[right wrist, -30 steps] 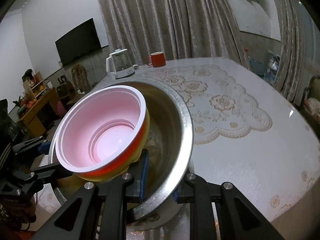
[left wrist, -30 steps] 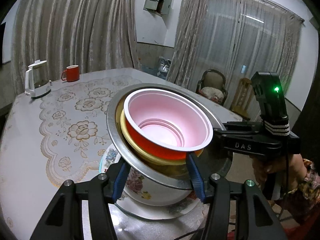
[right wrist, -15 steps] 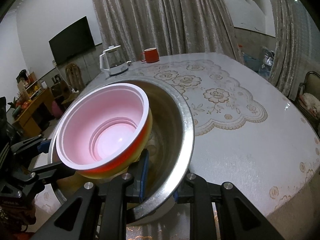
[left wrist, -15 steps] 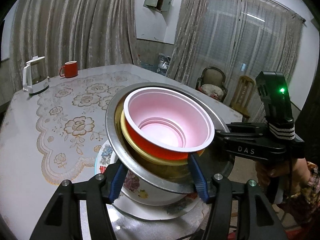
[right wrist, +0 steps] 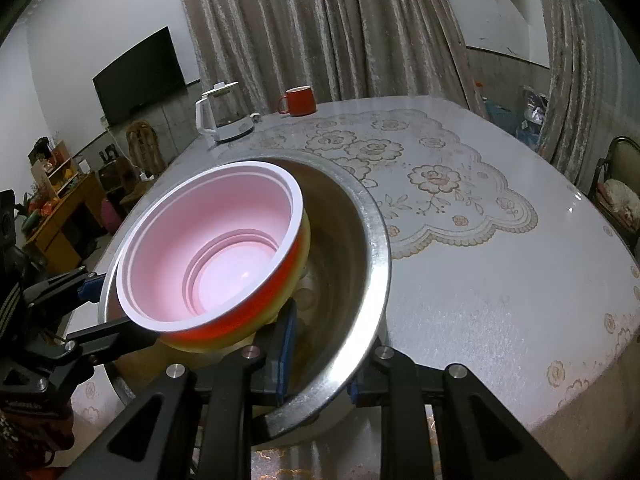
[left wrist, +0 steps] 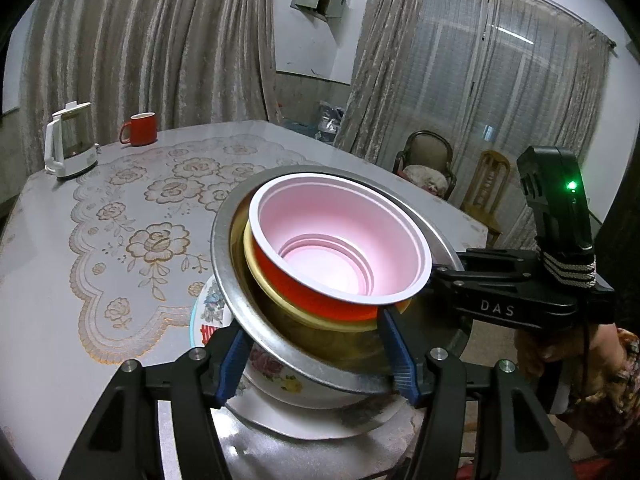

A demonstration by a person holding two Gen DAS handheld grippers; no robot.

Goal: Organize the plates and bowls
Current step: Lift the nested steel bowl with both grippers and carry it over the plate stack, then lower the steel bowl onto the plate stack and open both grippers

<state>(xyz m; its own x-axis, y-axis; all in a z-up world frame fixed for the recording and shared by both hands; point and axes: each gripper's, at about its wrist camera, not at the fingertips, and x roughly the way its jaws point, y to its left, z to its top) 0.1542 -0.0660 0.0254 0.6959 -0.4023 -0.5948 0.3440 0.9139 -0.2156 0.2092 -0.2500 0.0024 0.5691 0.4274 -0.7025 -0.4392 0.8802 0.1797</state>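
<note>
A steel bowl holds a yellow bowl with a red bowl, pink inside, nested in it. The stack tilts over a floral bowl on a white plate. My left gripper straddles the steel bowl's near rim, jaws apart. My right gripper is shut on the steel bowl's rim, one finger inside the wall and one outside. The right gripper also shows in the left wrist view, at the red bowl's right.
The round table has a lace floral cloth. A white kettle and a red mug stand at its far side. Chairs are beyond the table by the curtains.
The bowl stack and both grippers have risen slightly and shifted; the grip on the steel bowl is unchanged.
</note>
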